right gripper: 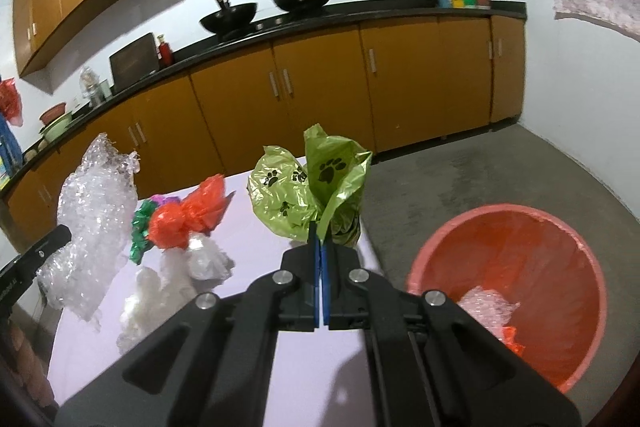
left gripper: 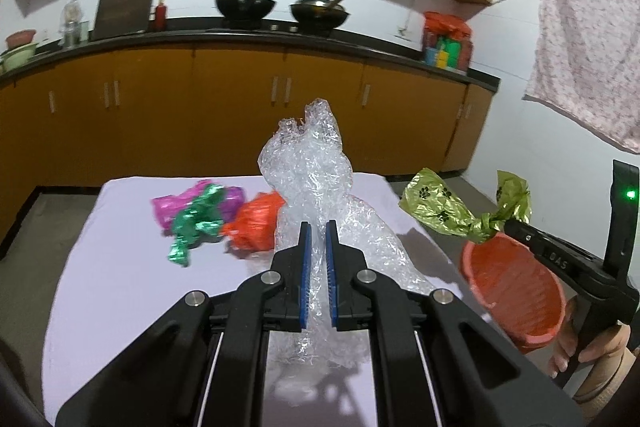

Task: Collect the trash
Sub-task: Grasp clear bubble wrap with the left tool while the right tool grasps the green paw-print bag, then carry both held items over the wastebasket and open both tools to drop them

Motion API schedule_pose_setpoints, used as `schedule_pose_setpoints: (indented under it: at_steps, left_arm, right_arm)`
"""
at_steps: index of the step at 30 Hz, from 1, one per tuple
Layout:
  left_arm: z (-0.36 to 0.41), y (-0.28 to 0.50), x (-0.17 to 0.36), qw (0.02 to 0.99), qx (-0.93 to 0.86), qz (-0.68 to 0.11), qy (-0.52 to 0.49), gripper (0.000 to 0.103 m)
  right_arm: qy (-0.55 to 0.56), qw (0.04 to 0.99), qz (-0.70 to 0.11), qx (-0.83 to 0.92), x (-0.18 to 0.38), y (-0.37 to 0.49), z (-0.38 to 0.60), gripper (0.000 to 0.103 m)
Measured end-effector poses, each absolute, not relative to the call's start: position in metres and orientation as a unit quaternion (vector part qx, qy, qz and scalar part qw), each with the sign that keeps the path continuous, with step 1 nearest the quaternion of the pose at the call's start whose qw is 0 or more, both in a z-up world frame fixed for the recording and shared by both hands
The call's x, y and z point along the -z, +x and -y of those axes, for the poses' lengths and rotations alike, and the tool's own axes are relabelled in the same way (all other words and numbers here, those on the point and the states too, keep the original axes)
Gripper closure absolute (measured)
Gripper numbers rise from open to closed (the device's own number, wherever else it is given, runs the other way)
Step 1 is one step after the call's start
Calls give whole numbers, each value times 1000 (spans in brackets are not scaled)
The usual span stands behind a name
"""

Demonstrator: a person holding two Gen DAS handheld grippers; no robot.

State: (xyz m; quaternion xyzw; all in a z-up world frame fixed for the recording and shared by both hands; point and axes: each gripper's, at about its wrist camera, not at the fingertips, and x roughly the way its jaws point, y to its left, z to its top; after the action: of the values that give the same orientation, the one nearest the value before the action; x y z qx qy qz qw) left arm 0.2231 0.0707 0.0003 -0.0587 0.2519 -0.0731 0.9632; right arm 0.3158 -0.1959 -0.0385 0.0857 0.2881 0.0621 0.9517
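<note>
In bin: the red bin [right gripper: 508,291] is already holding clear wrap and an orange scrap.
Left gripper [left gripper: 319,227]: jaws are clamping bubble wrap [left gripper: 316,179], lifted.
Right gripper [right gripper: 319,241]: jaws are pinching the green paw-print bag [right gripper: 308,191] near the bin.
Left on surface [left gripper: 120,267]: orange bag [left gripper: 256,223], pink and green wrappers [left gripper: 196,211], white plastic [right gripper: 208,259] are waiting.

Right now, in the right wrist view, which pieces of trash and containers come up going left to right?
Bubble wrap → green foil wrapper → orange plastic bag → green paw-print bag → orange bin.
</note>
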Motion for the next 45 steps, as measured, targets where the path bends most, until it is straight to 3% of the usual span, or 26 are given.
schedule_pose_setpoints:
  at_steps: [29,45]
  left_arm:
    - [54,239,5,945,193,-262,-23,96]
    - [139,256,34,921,256,-295,4,96]
  right_arm:
    - [114,958,-262,37,37,281,312,100]
    - [135,945,-279,105,65,268,384,100]
